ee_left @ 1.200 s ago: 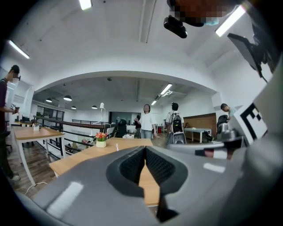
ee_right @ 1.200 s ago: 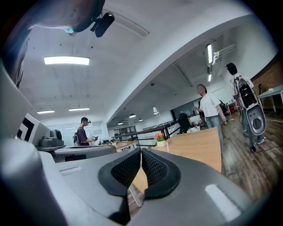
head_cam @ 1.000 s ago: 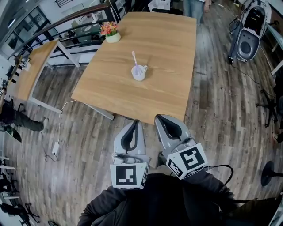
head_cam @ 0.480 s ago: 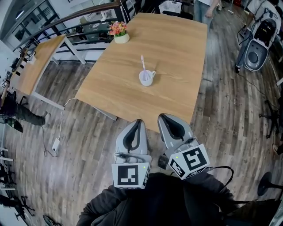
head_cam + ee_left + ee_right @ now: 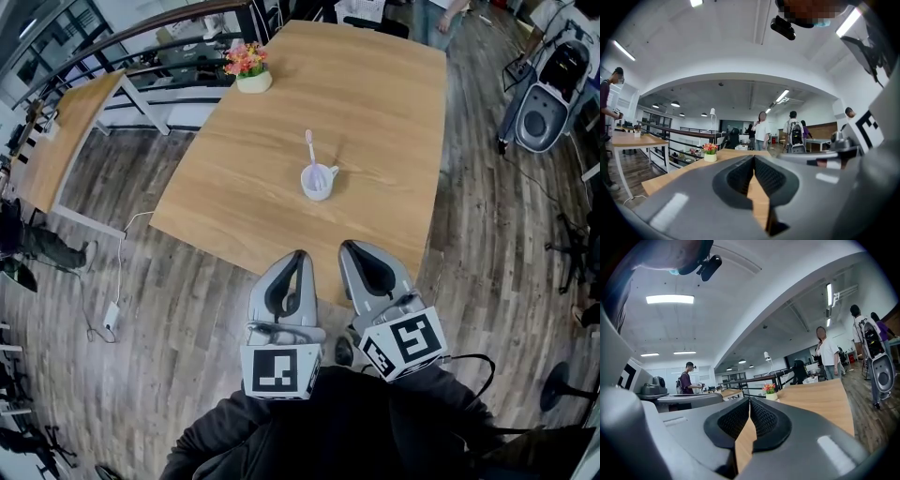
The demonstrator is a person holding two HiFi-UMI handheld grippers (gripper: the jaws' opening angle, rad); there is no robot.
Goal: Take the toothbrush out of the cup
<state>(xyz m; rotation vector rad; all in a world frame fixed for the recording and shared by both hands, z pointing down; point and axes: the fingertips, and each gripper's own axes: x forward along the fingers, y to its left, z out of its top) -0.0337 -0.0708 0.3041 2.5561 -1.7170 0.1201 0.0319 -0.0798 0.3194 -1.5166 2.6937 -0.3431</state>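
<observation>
A white cup (image 5: 319,182) stands near the middle of the wooden table (image 5: 253,197), with a pink toothbrush (image 5: 310,150) leaning out of it toward the far side. My left gripper (image 5: 299,253) and right gripper (image 5: 348,245) are side by side over the table's near edge, short of the cup and pointing at it. Both are shut and hold nothing. In the left gripper view the left gripper (image 5: 753,157) has its jaws together at the tip. The right gripper (image 5: 749,399) looks the same in its own view. Neither gripper view shows the cup.
A pot of flowers (image 5: 247,67) sits at the table's far left corner. A second table (image 5: 66,131) and a railing lie to the left. A grey machine (image 5: 548,89) stands on the floor at the right. People (image 5: 762,133) stand beyond the far end.
Both grippers have moved forward together toward the table. The cup and toothbrush now sit lower and closer in the head view. Both stay shut.
</observation>
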